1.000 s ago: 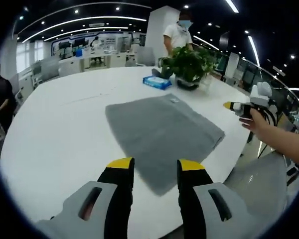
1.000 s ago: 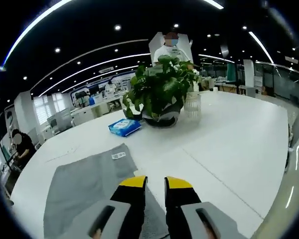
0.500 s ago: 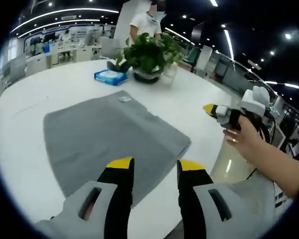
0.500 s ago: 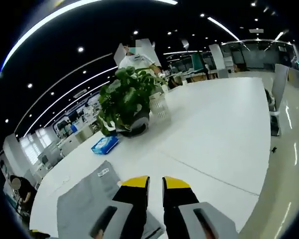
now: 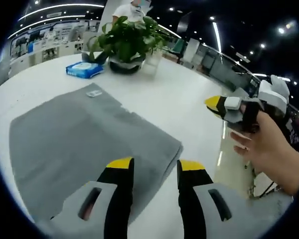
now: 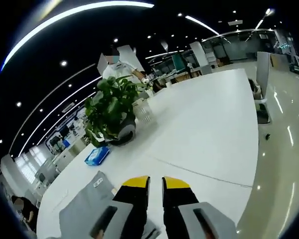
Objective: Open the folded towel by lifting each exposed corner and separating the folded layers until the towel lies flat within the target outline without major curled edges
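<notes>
Your left gripper (image 5: 155,167) holds its jaws apart and empty over the near edge of the grey towel (image 5: 79,144), which lies spread on the white table (image 5: 189,107) ahead, while your right gripper (image 6: 155,182), jaws nearly together on nothing, hangs beside the towel's corner, plant (image 6: 109,117) beyond.

A big white table (image 6: 209,124) fills the middle; long ceiling lights (image 6: 84,12) glow across the dark top.

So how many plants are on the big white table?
1. The potted plant sits at the table's far side, past the gray towel, next to the blue packet. More could be hidden outside the views.
</notes>
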Demonstrator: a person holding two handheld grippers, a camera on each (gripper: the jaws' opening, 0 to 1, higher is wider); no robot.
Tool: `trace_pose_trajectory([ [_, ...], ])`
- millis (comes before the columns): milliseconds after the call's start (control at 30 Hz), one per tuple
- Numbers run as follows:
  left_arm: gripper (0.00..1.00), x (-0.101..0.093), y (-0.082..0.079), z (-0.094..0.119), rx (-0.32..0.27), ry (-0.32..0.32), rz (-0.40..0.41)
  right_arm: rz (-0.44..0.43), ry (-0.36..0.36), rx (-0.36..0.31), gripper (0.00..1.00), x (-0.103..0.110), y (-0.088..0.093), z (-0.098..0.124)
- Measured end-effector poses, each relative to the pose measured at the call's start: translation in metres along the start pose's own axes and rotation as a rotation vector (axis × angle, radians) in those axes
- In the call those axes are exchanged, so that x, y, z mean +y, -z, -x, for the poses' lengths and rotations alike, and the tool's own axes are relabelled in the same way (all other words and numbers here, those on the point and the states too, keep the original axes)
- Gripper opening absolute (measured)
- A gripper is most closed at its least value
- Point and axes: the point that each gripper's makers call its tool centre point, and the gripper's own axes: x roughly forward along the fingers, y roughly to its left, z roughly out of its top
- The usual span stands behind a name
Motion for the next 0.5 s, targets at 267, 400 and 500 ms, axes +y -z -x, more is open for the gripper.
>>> trace_pose_trajectory([
  [267, 0.34, -0.020, -0.002, -0.040, 0.001, 0.078, -0.041, -0.082, 0.025, -0.019, 0.07, -0.014, -0.003, 0.002],
  [400, 0.34, -0.026, 0.000, -0.057, 0.010, 0.099, -0.047, -0.085, 0.023, -0.026, 0.07, -0.014, -0.004, 0.002],
  [500, 0.34, -0.034, 0.004, -0.066, 0.019, 0.122, -0.063, -0.091, 0.017, -0.032, 0.07, -0.013, -0.005, 0.003],
])
